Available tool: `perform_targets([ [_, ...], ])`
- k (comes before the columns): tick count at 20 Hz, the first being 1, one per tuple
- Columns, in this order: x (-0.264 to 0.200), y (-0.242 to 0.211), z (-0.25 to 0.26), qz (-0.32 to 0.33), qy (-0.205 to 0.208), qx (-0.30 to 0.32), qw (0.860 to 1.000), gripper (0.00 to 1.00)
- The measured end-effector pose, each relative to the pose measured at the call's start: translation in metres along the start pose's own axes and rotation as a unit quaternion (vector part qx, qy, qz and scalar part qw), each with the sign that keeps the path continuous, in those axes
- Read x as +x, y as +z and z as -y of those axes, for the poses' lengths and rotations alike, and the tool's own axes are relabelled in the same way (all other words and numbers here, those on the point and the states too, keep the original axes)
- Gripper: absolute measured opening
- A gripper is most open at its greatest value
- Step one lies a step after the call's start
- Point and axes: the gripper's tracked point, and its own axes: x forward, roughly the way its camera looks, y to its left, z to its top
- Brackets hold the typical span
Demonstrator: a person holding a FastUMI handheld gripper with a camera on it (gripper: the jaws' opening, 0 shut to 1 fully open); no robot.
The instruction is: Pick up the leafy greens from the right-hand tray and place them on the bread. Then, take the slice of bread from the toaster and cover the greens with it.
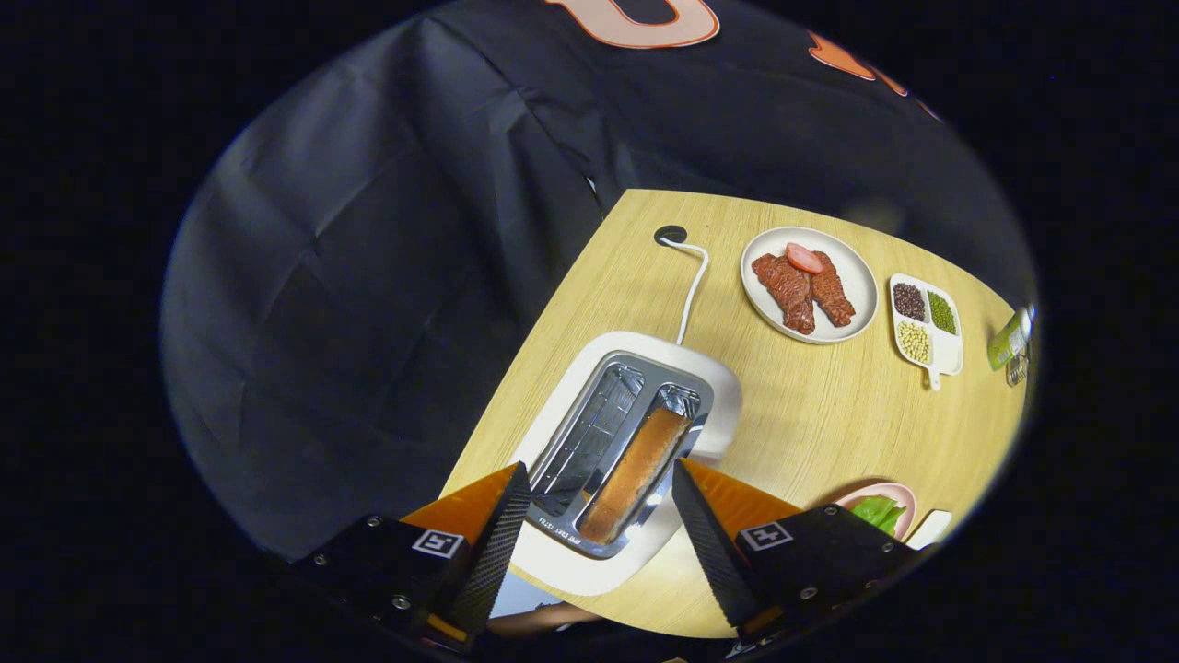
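Observation:
A white two-slot toaster (723,391) stands on the wooden table (811,433), seen from above. A browned slice of bread (636,474) sits upright in its right slot; the left slot is empty. My gripper (599,502) hovers open above the toaster's near end, with the bread's near end between the fingers and neither finger touching it. Leafy greens (878,512) lie on a pink plate (903,497) to the right, just beyond the right finger.
A white cord (693,285) runs from the toaster to a hole in the table. Farther back stand a white plate with meat slices (809,285) and a small divided dish of beans (926,324). A green packet (1009,339) lies at the far right. Table edge runs along the toaster's left.

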Motion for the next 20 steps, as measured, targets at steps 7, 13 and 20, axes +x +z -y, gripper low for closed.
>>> perform_targets([
  [7,0.02,-0.006,0.008,-0.03,-0.04,-0.009,0.999,0.57],
  [13,0.02,0.002,0.022,-0.016,-0.067,0.016,0.997,0.29],
  [20,-0.007,0.005,0.018,0.014,-0.04,0.009,0.999,0.14],
])
